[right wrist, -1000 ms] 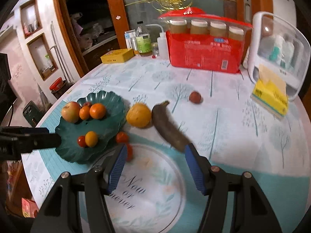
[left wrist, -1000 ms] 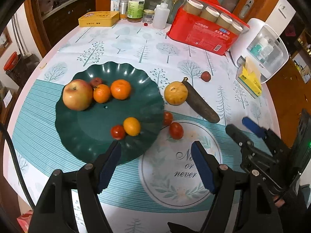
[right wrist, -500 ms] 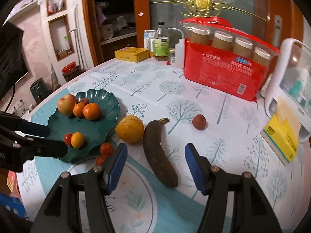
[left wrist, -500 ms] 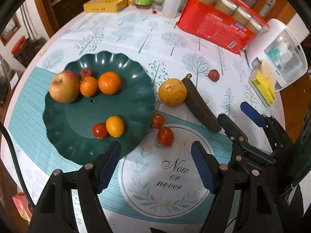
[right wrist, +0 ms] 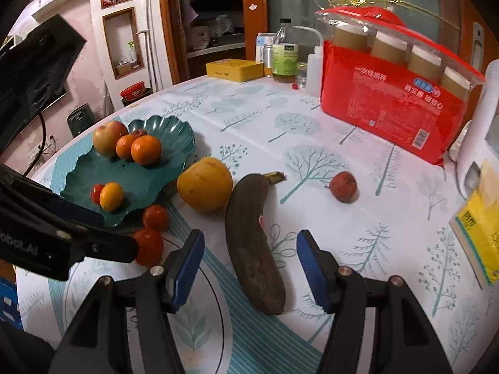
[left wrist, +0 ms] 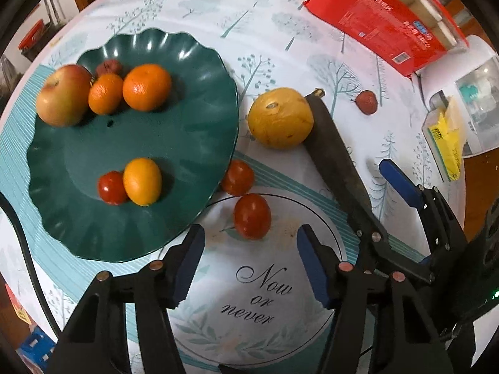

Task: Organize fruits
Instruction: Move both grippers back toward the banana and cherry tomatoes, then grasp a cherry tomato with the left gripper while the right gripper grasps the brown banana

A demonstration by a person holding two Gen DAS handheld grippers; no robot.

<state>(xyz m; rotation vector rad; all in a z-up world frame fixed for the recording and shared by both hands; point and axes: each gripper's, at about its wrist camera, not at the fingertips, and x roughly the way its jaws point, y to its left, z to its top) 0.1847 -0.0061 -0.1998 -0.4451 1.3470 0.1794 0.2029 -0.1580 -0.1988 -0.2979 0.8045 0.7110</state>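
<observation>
A green scalloped plate [left wrist: 193, 118] holds an apple [left wrist: 62, 95], two oranges [left wrist: 146, 87], a small yellow fruit [left wrist: 142, 181] and a tomato [left wrist: 111, 187]. Two tomatoes lie on the cloth beside it; the nearer tomato [left wrist: 252, 216] sits just ahead of my open left gripper [left wrist: 249, 265]. A round yellow fruit [right wrist: 205, 184] touches a blackened banana [right wrist: 254, 243]. My open right gripper [right wrist: 249, 265] straddles the banana's near half; the jaws stand apart from it. A small red fruit [right wrist: 343, 187] lies alone to the right.
A red package of jars [right wrist: 389, 103] stands at the back right, with bottles [right wrist: 285, 59] and a yellow tin [right wrist: 234, 69] behind. A white appliance [left wrist: 477, 103] and a yellow tissue pack [right wrist: 477, 227] sit at the right edge.
Both grippers moved forward and lower. The left one closed in on the nearer loose tomato; the right one came over the banana's near half. Both stayed open.
</observation>
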